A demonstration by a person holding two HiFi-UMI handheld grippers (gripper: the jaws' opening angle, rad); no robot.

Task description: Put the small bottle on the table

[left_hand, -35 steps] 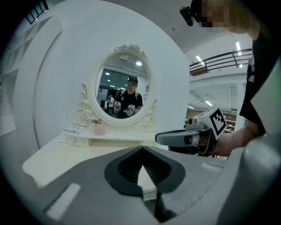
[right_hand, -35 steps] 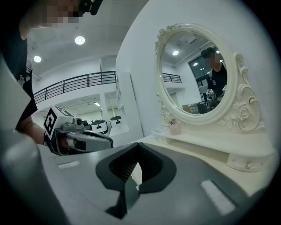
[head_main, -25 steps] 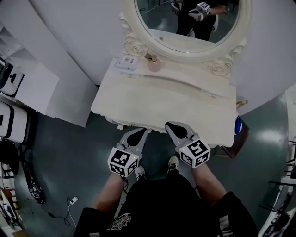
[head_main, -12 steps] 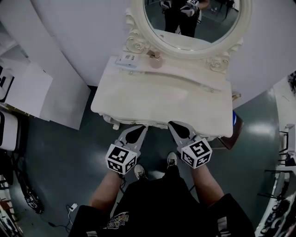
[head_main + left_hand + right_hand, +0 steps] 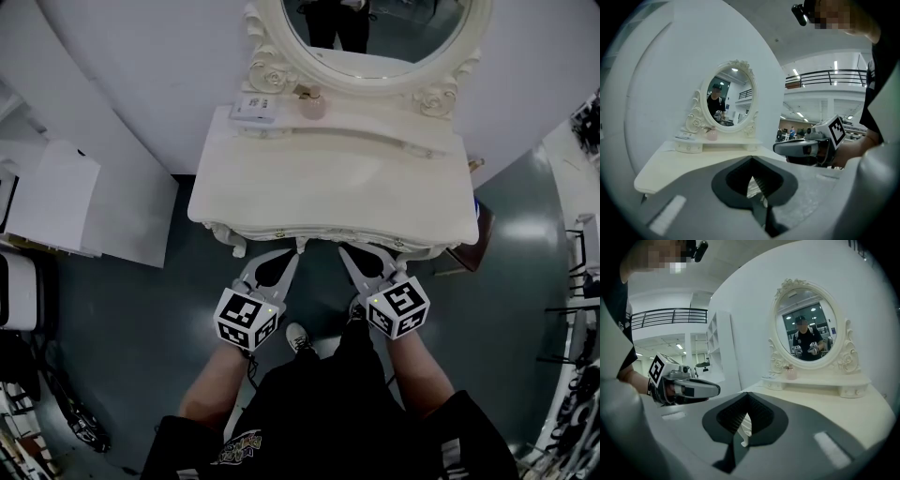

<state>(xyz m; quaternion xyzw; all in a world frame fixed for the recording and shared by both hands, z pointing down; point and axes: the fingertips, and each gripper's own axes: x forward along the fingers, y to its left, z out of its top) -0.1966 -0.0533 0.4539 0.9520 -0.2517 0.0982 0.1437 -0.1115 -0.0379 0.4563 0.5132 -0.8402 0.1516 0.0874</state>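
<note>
Small bottle [image 5: 313, 105] stands upright on the raised shelf [image 5: 394, 142], far-left of the desk [image 5: 337, 192]. Left gripper [image 5: 293, 253] and right gripper [image 5: 343, 251] at near edge. The 2 sets of jaws are closed, empty. Left marginally nearer, by my reckoning.

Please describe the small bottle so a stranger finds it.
Look at the cream dressing table with the oval mirror. On its back shelf, under the mirror's lower left frame, stands the small bottle: pink and upright, unlike the flat white box beside it.

Seemingly a hall: mezzanine railing [image 5: 825, 77].
</note>
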